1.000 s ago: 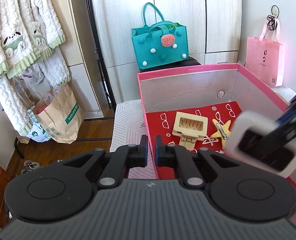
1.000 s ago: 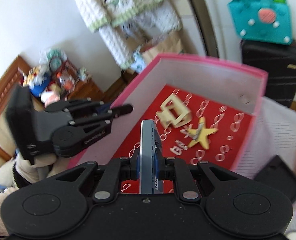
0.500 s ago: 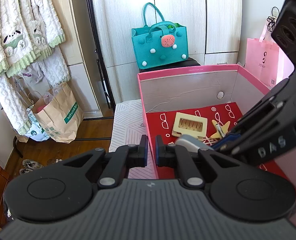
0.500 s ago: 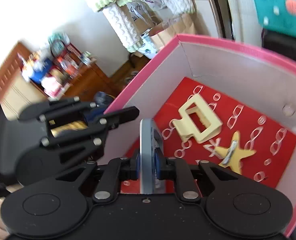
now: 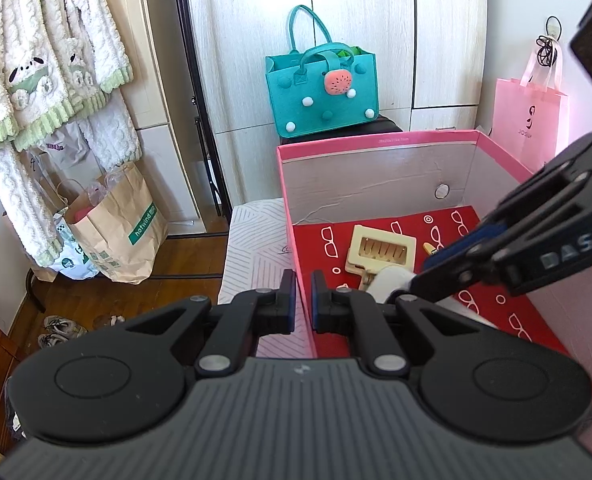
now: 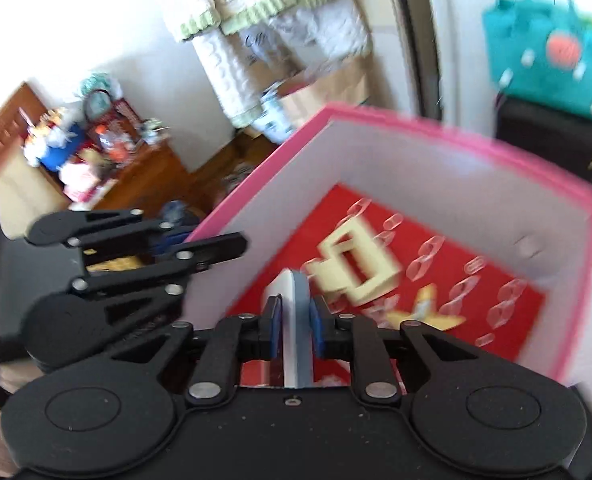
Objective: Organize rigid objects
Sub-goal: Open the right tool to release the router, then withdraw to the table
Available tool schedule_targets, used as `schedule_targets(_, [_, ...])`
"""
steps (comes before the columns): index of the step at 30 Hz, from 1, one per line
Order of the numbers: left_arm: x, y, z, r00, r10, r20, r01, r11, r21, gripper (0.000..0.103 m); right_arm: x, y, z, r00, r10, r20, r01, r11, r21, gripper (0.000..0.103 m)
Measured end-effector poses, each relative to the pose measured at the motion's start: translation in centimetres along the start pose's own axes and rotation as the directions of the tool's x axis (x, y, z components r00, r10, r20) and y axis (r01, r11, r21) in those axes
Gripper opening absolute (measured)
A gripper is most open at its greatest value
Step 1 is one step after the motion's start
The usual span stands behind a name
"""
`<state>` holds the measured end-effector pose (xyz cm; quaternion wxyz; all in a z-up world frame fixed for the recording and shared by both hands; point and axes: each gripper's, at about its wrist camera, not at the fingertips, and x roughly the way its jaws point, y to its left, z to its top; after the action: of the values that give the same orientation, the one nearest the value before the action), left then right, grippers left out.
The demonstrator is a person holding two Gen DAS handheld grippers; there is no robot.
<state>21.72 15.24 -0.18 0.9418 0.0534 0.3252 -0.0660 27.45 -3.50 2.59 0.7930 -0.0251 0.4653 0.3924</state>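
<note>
A pink box (image 5: 376, 138) with a red patterned floor holds a cream hair claw clip (image 5: 380, 250) and a yellow star clip (image 6: 424, 316). My right gripper (image 6: 294, 326) is shut on a flat white and grey-blue slab (image 6: 296, 320) and reaches low into the box beside the claw clip; it also shows in the left wrist view (image 5: 428, 280). My left gripper (image 5: 303, 300) is nearly shut with a narrow gap, straddling the box's left wall near its front. It shows in the right wrist view (image 6: 215, 246).
A teal felt bag (image 5: 324, 88) sits on a black case behind the box. A pink paper bag (image 5: 528, 120) hangs at right. A brown paper bag (image 5: 115, 228) and hanging white robes (image 5: 47, 60) are at left. A cluttered wooden cabinet (image 6: 75, 160) stands beyond.
My right gripper has swung down into the box with the slab, lowering it toward the red floor beside the claw clip. My left gripper has stayed at the box's left wall.
</note>
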Motion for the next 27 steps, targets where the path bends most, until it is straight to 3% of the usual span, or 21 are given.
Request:
schedule_targets(2, [0.0,0.0,0.0,1.0,-0.001,0.0,0.001,1.0,0.001,0.007,-1.6,-0.4,-0.4,0.999,0.021,0.026,-0.022,0.999,0.03,0.037])
schedule_targets(9, [0.1,-0.4,0.2,0.999,0.023,-0.027,-0.022,0.999,0.043,0.007,-8.7,-1.9,-3.5,0.986,-0.078,0.148,0.07,0.996,0.059,0.038])
schedule_targets(13, [0.0,-0.5,1.0,0.997,0.021,-0.075,-0.016,0.998,0.058,0.008,-12.0,-2.5,-6.8,0.948,-0.203,0.245,0.199,0.979,0.04,0.039])
schedule_targets(15, [-0.2,-0.8,1.5,0.995,0.023,-0.099,-0.015,0.997,0.082,0.009,-12.8,-2.9,-8.4,0.926,-0.267,0.266,0.266,0.963,0.038,0.044])
schedule_targets(19, [-1.2,-1.6,1.8,0.99,0.026,-0.139,-0.005,0.989,0.149,0.01,-13.1,-4.5,-12.2,0.899,-0.364,0.244,0.359,0.931,0.067,0.046])
schedule_targets(25, [-2.5,-1.1,0.7,0.977,-0.024,-0.212,0.047,0.993,0.105,0.01,-12.6,-7.2,-16.3,0.895,-0.411,0.176,0.388,0.909,0.15,0.051])
schedule_targets(27, [-2.8,-1.1,0.3,0.974,-0.028,-0.225,0.051,0.994,0.098,0.01,-12.6,-7.8,-17.4,0.883,-0.44,0.166,0.414,0.895,0.168,0.054])
